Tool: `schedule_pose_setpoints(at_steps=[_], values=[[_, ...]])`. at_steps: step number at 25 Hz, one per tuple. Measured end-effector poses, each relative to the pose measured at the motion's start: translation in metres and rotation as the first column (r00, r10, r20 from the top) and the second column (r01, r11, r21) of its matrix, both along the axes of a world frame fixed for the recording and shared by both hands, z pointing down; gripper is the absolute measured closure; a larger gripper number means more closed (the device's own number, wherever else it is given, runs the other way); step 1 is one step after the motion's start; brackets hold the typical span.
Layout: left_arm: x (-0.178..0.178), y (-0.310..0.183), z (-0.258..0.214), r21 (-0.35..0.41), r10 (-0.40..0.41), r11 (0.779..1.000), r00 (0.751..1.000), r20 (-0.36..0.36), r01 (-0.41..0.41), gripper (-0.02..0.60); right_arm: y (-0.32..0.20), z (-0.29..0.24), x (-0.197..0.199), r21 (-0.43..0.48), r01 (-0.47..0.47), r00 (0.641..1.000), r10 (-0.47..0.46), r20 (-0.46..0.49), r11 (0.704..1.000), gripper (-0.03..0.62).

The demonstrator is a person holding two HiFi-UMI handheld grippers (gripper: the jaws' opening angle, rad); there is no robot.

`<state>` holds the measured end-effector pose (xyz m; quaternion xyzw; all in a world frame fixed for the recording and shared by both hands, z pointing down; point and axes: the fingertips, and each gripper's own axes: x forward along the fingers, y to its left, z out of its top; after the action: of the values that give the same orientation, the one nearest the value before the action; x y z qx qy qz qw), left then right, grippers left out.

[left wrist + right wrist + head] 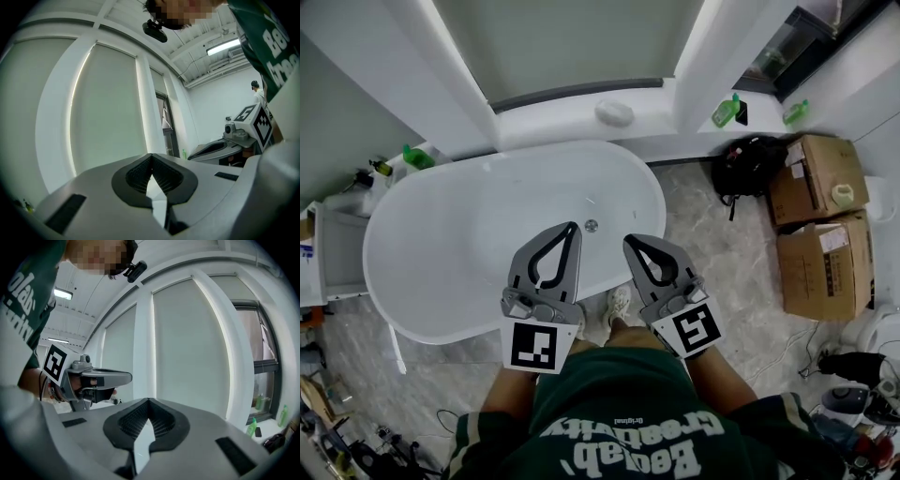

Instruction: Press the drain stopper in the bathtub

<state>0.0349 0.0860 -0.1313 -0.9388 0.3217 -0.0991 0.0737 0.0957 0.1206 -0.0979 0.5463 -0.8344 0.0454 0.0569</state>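
While left claw (575,227) and right claw (629,241) are pressed together, the drain stopper (591,225) looks tiny.

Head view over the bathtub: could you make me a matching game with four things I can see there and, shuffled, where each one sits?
Things:
1. drain stopper
2. green bottle
3. black bag
4. cardboard boxes

Places:
A. on the floor, at the far right
B. on the white ledge behind the tub
C. in the bottom of the bathtub
D. on the floor, between the tub's end and the boxes

Pairs: 1-C, 2-B, 3-D, 4-A.
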Motion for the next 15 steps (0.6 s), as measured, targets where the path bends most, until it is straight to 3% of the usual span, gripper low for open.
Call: schedule_pose_setpoints(at_steps=[6, 11, 15], values=[[0.012, -0.005, 0.009, -0.028, -0.030, 0.999, 1.000, 0.008, 0.031, 0.572, -0.010, 0.008, 0.013, -0.021, 0.043, 0.999, -0.042, 0.025, 0.999, 0.582], [0.025, -0.017, 0.031, -0.042, -0.033, 0.999, 0.999, 0.044, 0.035, 0.572, -0.019, 0.045, 0.025, -0.078, 0.087, 0.995, -0.082, 0.061, 0.993, 0.582], [0.022, -0.022, 0.060, -0.088, -0.061, 0.994, 0.995, 0.080, 0.068, 0.572, -0.033, 0.079, 0.025, -0.106, 0.143, 0.990, -0.143, 0.009, 0.984, 0.583]])
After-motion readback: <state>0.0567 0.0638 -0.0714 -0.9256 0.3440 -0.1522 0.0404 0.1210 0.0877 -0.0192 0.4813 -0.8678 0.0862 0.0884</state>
